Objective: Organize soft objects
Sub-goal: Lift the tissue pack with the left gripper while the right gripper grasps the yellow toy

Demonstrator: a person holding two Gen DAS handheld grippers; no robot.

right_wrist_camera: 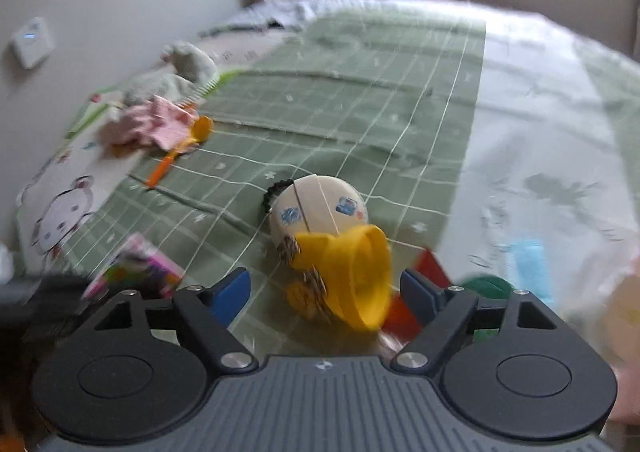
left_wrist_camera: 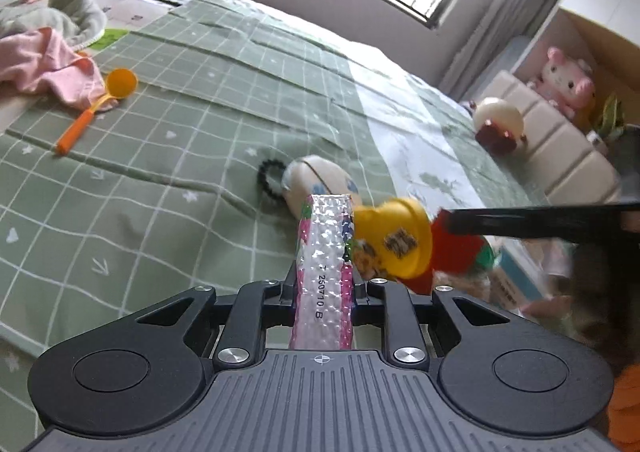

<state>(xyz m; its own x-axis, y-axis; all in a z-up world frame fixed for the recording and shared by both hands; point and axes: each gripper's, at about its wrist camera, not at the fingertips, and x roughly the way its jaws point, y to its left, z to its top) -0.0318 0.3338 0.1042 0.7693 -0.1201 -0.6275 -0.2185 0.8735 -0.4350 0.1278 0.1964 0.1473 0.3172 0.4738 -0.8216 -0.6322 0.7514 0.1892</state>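
Observation:
My left gripper (left_wrist_camera: 324, 286) is shut on a shiny pink and silver foil packet (left_wrist_camera: 325, 252) that stands up between its fingers; the same packet (right_wrist_camera: 136, 272) shows blurred at the lower left of the right wrist view. My right gripper (right_wrist_camera: 326, 290) is open, its blue pads (right_wrist_camera: 232, 292) wide apart. A yellow cup-shaped toy (right_wrist_camera: 352, 276) lies on the bed between and just beyond them, untouched. Behind it rests a cream ball toy (right_wrist_camera: 320, 208). In the left wrist view a black finger (left_wrist_camera: 540, 220) of the right gripper reaches in above the yellow toy (left_wrist_camera: 396, 240).
A green checked bedspread (left_wrist_camera: 180, 132) covers the bed. A pink cloth (left_wrist_camera: 48, 64), a grey-green plush (left_wrist_camera: 60, 16) and an orange spoon (left_wrist_camera: 96, 108) lie at the far left. A black hair tie (left_wrist_camera: 268, 180) sits by the cream ball. A pink plush (left_wrist_camera: 568, 80) sits on a shelf.

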